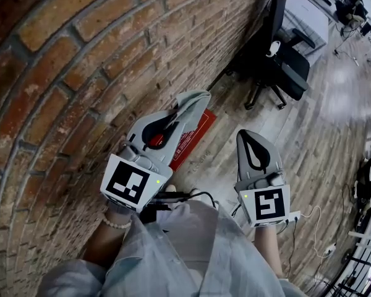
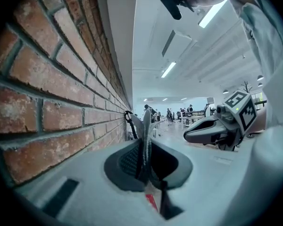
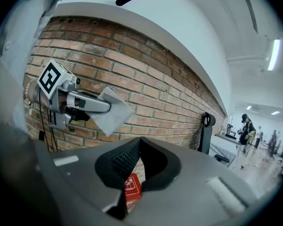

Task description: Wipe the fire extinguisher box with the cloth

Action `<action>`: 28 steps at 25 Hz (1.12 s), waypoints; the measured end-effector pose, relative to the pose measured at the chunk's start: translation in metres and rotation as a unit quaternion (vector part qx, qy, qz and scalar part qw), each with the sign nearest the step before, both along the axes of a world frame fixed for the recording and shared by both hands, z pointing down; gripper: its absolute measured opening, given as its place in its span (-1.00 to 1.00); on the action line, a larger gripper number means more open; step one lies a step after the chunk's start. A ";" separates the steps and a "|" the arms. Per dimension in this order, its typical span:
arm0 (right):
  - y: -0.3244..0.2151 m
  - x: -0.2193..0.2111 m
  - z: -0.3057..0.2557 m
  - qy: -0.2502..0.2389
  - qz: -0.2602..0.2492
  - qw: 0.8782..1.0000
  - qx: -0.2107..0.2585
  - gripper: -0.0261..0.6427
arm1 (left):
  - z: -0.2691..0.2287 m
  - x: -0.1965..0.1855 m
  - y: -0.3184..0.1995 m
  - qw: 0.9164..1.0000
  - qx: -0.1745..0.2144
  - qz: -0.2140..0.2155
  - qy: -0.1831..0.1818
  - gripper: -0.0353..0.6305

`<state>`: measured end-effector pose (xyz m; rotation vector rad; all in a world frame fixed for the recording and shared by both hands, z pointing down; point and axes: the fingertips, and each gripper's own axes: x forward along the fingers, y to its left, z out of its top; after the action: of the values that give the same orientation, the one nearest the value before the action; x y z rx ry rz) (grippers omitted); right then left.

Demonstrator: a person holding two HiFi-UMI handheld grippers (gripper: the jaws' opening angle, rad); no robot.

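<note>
Presently a brick wall (image 1: 62, 73) bounds the left and an office chair (image 1: 287, 67) stands beyond. The red fire extinguisher box (image 1: 193, 136) sits at the wall's foot, partly covered by the left gripper (image 1: 177, 114), which is clamped on a grey cloth (image 1: 195, 100). The right gripper (image 1: 246, 132) is closed and empty

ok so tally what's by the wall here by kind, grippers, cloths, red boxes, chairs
grippers: 2 (left gripper, right gripper)
cloth: 1
red box: 1
chair by the wall: 1
total: 5
</note>
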<state>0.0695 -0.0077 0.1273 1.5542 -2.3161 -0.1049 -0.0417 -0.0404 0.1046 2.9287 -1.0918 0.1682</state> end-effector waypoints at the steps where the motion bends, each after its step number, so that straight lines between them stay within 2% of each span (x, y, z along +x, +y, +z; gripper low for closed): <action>1: -0.001 0.000 -0.001 -0.005 0.000 1.000 0.000 -0.89 | 0.000 0.000 -0.001 1.000 0.001 0.000 -0.001 -0.86; 28: -0.008 -0.001 0.005 -0.005 0.000 1.000 -0.008 -0.89 | 0.010 0.002 -0.006 1.000 -0.011 0.006 -0.011 -0.86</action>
<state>0.0689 -0.0160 0.1320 1.5504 -2.3198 -0.0794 -0.0399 -0.0465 0.1150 2.9223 -1.0670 0.2108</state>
